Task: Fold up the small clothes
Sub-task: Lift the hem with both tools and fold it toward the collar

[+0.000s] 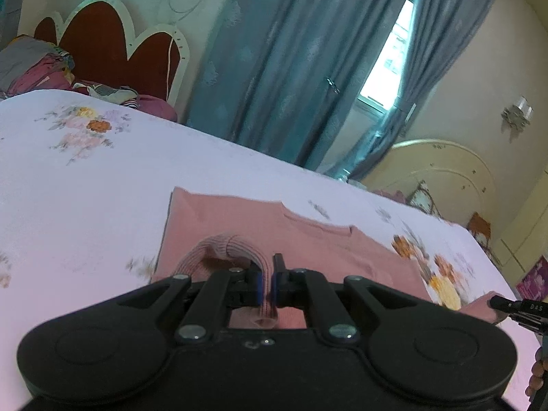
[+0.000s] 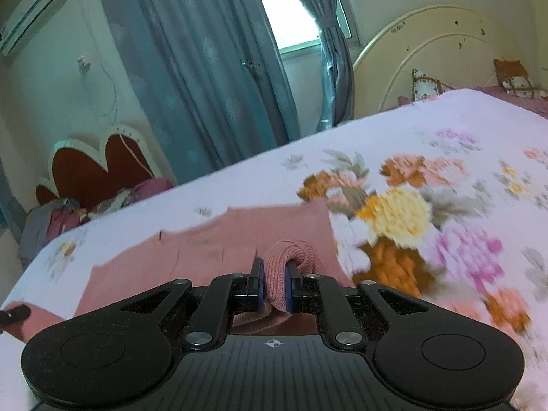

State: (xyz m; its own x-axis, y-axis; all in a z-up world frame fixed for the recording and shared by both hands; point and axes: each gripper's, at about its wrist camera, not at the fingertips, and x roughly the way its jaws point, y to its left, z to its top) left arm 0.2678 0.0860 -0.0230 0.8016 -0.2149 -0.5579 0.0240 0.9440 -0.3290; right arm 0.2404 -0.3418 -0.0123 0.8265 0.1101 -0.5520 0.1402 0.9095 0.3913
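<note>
The left gripper has its fingers drawn narrow, clamped on a ribbed pink band, the hem or cuff edge of the pink sweater. The ribbing arches up in a loop just ahead and to the left of the fingers, and a short end of it pokes out behind them. The right gripper does the same: its fingers are pinched on a thick bunch of the sweater's ribbed knit, which bulges up ahead of them and hangs in a fold below.

Beyond both sets of fingers the rest of the sweater lies flat on the bed, its neckline at the far side. In the left view, the tip of the other gripper shows at the far right edge, touching the sweater's edge; in the right view the other gripper's tip shows at the far left edge.

The bed's cover is pale with flower prints; a large cluster of orange, yellow and pink flowers lies just right of the right fingers. Farther out, past the bed, blue-grey curtains hang with a bright gap of window between them. A red headboard with a white scalloped border stands far left of the left fingers, with crumpled bedding at its foot. A cream arched headboard stands far right, and an air conditioner is mounted high on the wall at far left of the right view.
</note>
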